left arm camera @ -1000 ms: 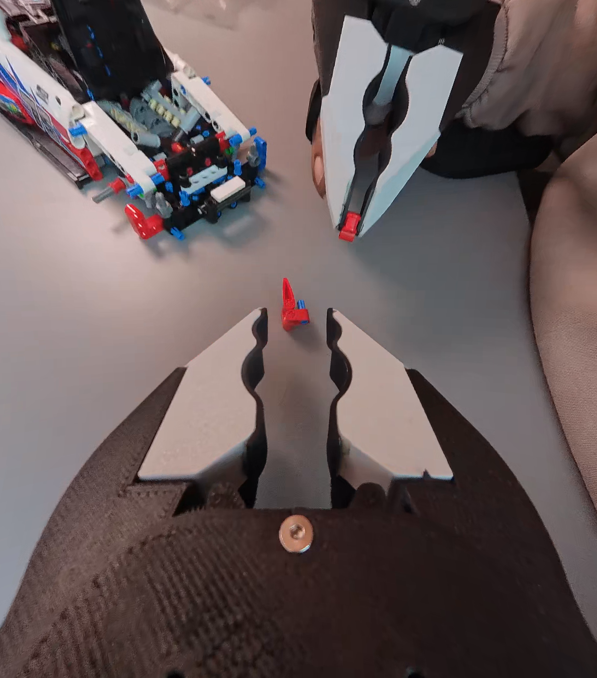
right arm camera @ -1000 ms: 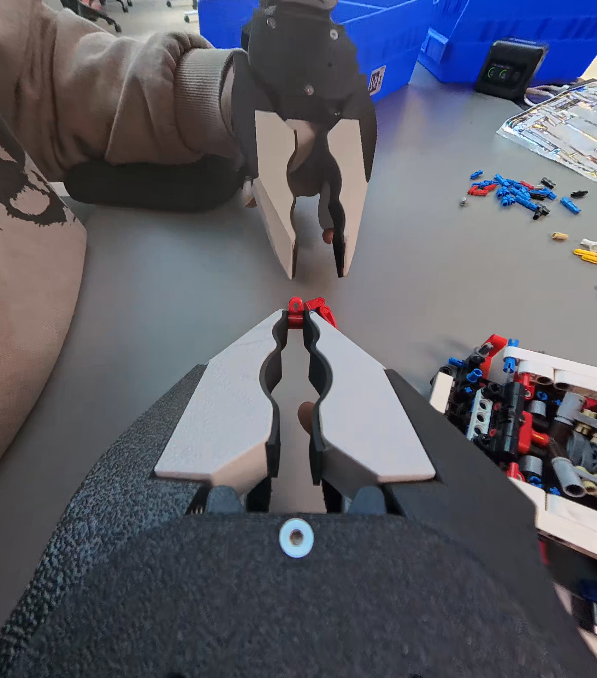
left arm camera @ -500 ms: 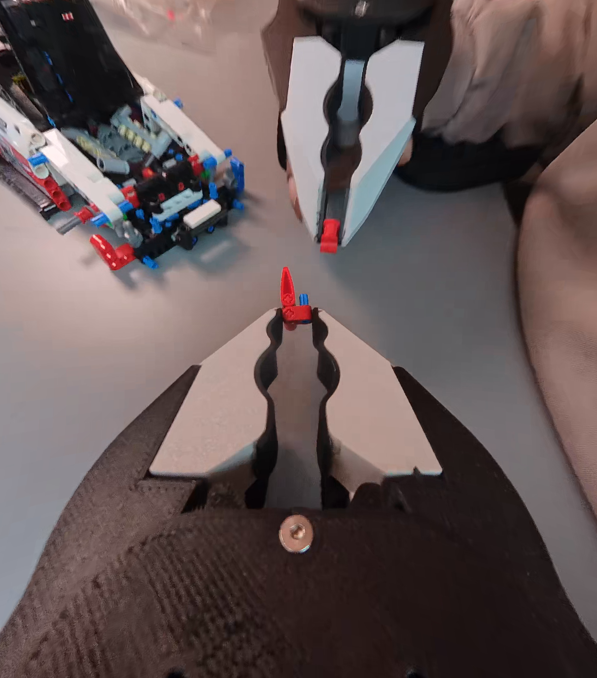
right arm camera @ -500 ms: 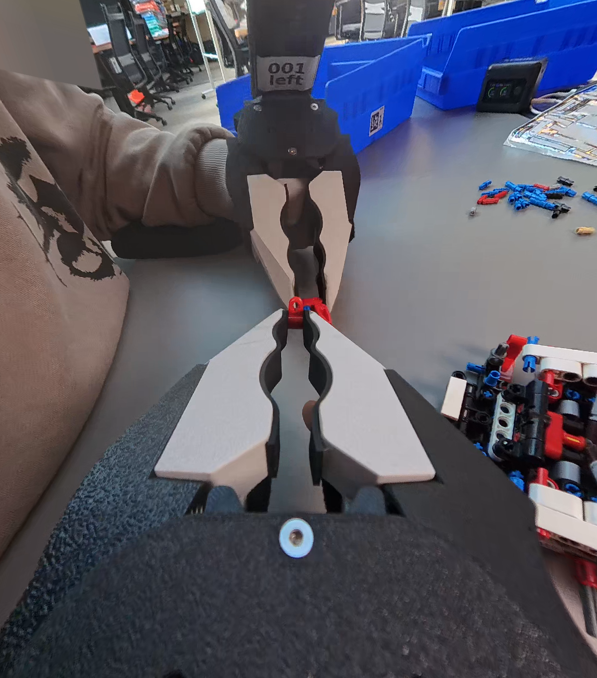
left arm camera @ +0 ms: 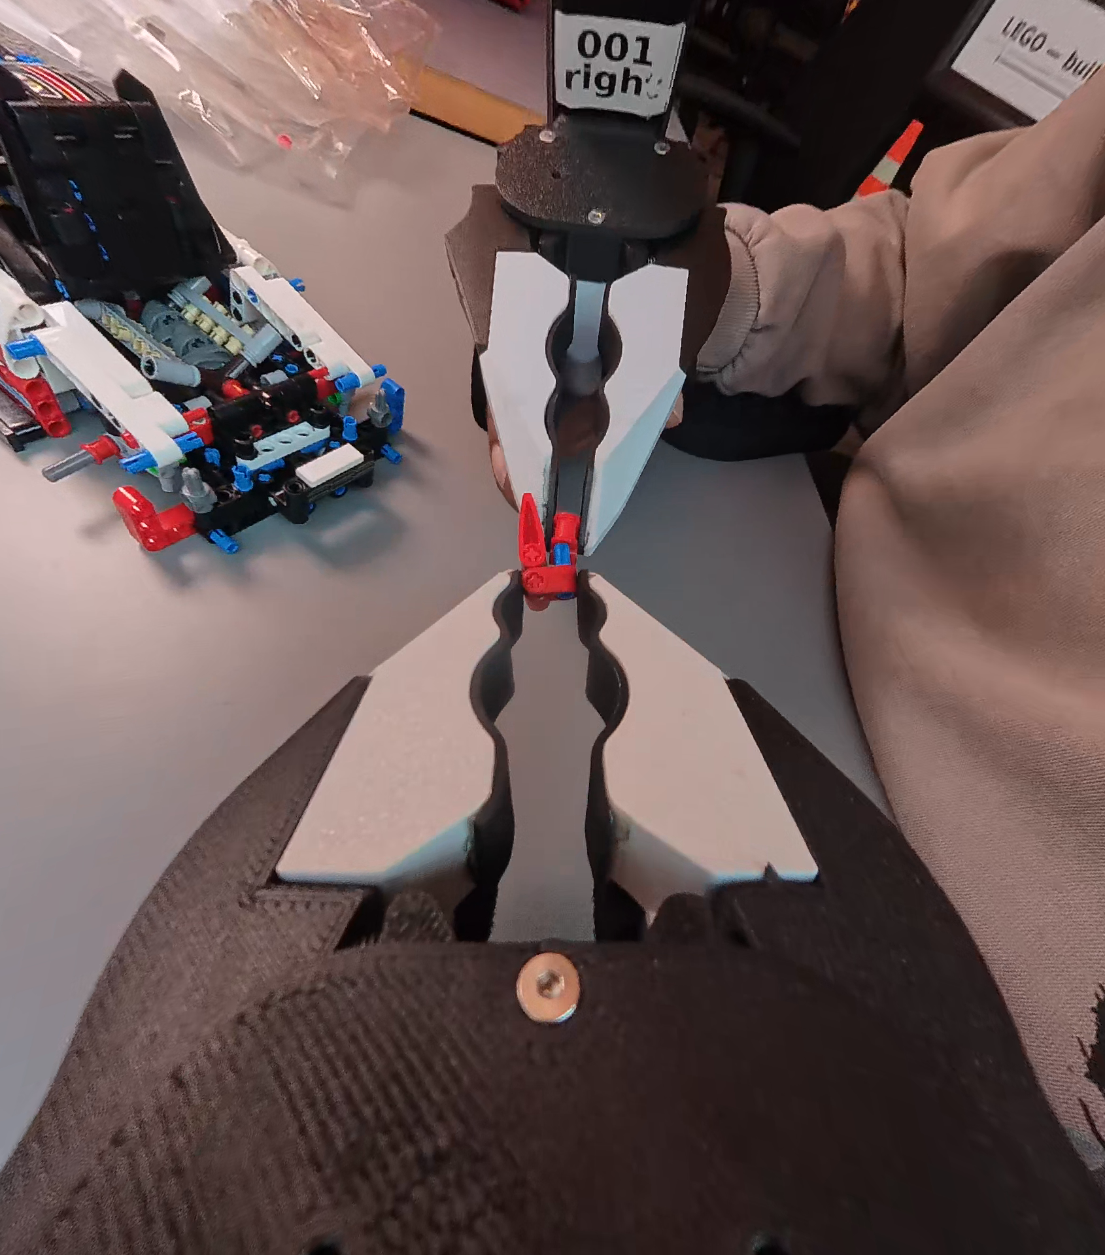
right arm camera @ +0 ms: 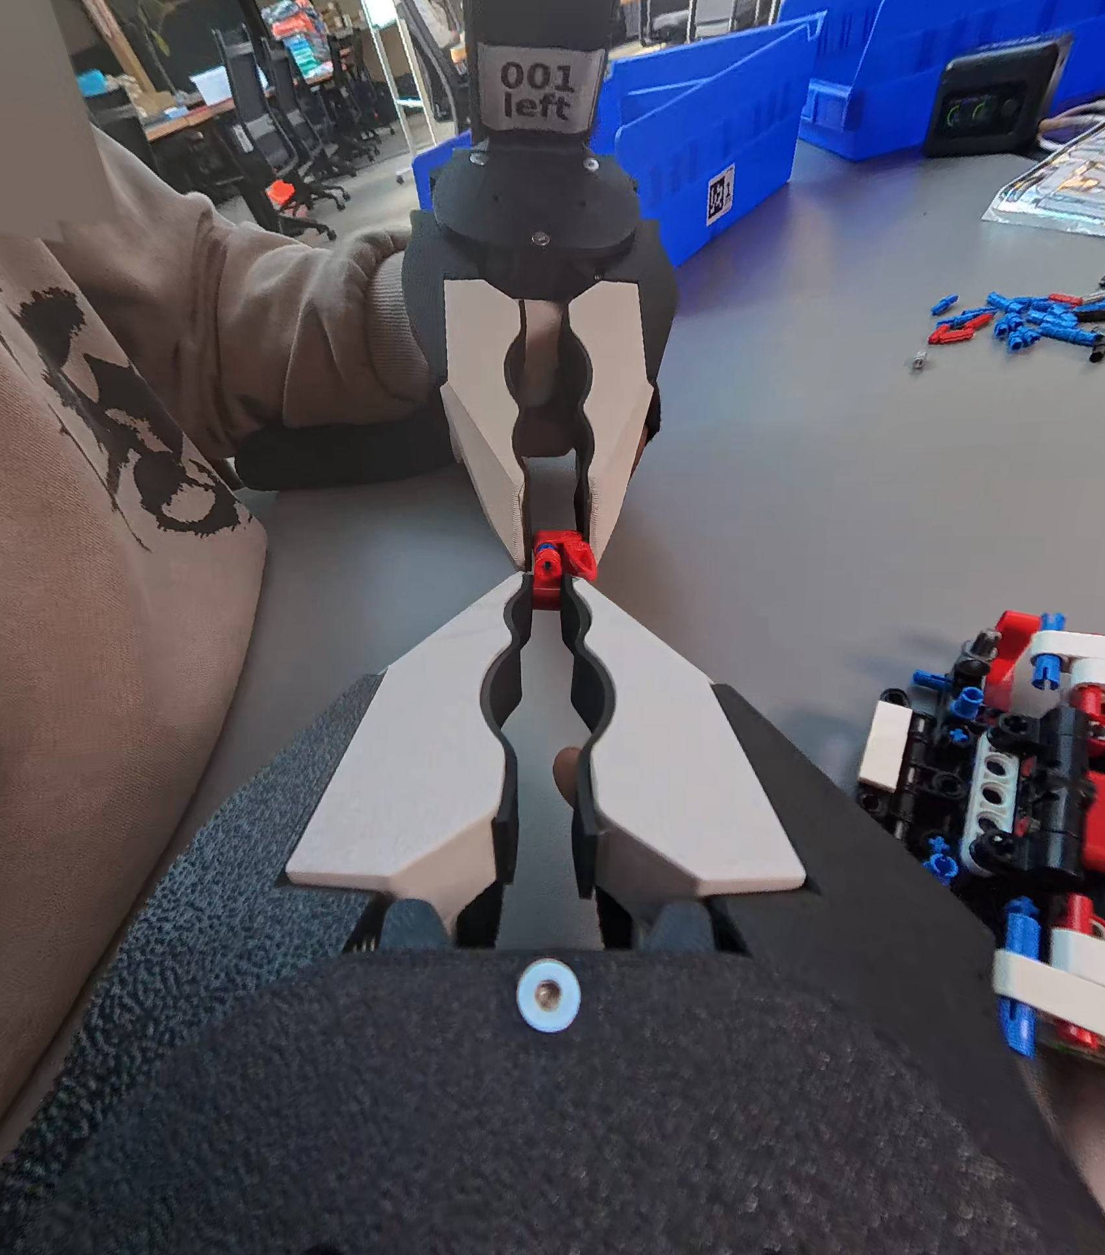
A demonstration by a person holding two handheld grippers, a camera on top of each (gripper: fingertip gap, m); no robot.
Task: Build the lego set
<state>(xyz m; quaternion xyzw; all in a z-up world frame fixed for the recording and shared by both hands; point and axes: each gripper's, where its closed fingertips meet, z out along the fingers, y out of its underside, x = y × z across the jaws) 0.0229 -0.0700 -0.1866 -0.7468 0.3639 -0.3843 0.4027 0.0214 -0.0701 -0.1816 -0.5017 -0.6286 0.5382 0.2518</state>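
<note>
My left gripper [left arm camera: 548, 580] is shut on a small red piece with a pointed fin and a blue pin [left arm camera: 531, 543], held above the grey table. My right gripper [right arm camera: 546, 585] is shut on a small red connector [right arm camera: 544, 592]. The two grippers meet tip to tip, and the red connector [left arm camera: 567, 526] touches the blue pin of the finned piece [right arm camera: 578, 553]. The right gripper [left arm camera: 567, 543] comes down from the top of the left wrist view. The left gripper [right arm camera: 556, 553] comes down from the top of the right wrist view. The partly built red, white and black lego car [left arm camera: 196, 380] stands to the side [right arm camera: 1046, 781].
Loose blue, red and black pins [right arm camera: 1039, 319] lie far right, near an instruction booklet [right arm camera: 1100, 183]. Blue bins [right arm camera: 706, 122] and a black device [right arm camera: 991, 95] stand at the back. Clear plastic bags [left arm camera: 305, 88] lie behind the car. A person's beige sleeves and torso [left arm camera: 1012, 611] border the table. The tips of both grippers are at nearly the same place.
My left gripper has shut on the finned red piece and lifted it off the table. The right gripper has come closer, and its connector now touches that piece.
</note>
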